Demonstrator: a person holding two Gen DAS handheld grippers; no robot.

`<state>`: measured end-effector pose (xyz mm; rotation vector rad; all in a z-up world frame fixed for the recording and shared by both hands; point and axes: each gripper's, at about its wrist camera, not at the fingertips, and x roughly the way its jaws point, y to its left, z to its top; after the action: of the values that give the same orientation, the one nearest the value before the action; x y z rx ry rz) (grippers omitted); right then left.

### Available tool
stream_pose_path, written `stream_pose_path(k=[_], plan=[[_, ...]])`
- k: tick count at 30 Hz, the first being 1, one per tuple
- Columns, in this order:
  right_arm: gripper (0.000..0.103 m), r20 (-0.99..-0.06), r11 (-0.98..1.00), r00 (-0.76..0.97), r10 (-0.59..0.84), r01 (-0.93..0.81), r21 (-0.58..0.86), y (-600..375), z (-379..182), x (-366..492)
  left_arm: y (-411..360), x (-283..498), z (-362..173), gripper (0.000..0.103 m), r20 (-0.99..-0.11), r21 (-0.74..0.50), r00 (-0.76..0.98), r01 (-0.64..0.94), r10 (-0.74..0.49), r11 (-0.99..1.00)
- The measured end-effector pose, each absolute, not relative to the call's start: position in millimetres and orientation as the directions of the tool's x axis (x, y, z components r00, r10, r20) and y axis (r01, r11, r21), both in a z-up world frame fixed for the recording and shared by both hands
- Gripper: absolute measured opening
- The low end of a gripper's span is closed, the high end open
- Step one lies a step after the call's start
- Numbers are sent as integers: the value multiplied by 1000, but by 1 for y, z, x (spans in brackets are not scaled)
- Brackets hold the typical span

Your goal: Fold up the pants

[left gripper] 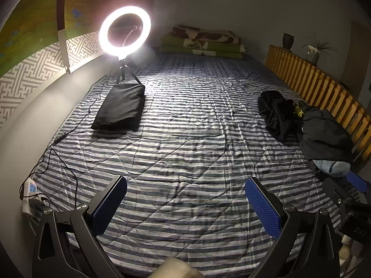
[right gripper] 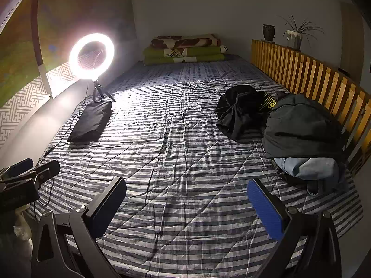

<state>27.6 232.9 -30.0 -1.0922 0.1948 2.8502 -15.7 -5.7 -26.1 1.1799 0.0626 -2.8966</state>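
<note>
A folded black pair of pants (left gripper: 120, 107) (right gripper: 91, 121) lies flat at the left of the striped bed, just in front of the ring light. On the right side sits a heap of crumpled clothes: a black garment (left gripper: 279, 115) (right gripper: 240, 111), a dark green one (left gripper: 324, 134) (right gripper: 301, 125) and a light blue one (left gripper: 334, 168) (right gripper: 310, 168). My left gripper (left gripper: 185, 199) is open above the near part of the bed, holding nothing. My right gripper (right gripper: 186, 199) is open too, empty, with the heap ahead on its right.
A lit ring light (left gripper: 125, 31) (right gripper: 92, 56) on a small tripod stands at the left wall, its cable running to a power strip (left gripper: 30, 193). Folded blankets (left gripper: 204, 42) (right gripper: 185, 48) lie at the far end. A wooden slat rail (left gripper: 320, 83) (right gripper: 313, 74) borders the right side.
</note>
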Motion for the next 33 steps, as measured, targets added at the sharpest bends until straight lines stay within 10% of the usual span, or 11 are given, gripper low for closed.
stream_pose_path(k=[33], plan=[[103, -678, -985, -734, 51, -147, 85, 233, -42, 15, 2, -18, -45, 103, -734, -32, -679, 31, 2, -999]])
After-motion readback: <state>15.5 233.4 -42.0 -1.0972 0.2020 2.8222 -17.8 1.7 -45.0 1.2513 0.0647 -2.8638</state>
